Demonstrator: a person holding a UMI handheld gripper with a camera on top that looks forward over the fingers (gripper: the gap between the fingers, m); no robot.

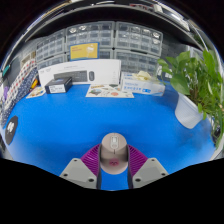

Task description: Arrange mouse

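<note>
Between the fingers (114, 168) — a rounded grey mouse (114, 148), gripped on both sides.

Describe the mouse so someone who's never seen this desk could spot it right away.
Start at the blue table, bare across its near half. At its near edge, the gripper has the mouse between its fingers, which press on it from both sides. It is small, rounded and grey; the boxes and the potted plant stand far beyond it.

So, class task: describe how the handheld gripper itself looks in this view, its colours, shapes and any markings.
The gripper shows two light grey, blocky, angular fingers. Each carries a ribbed magenta-purple pad on its inner face. No cables, sleeves or printed markings are visible on it.
</note>
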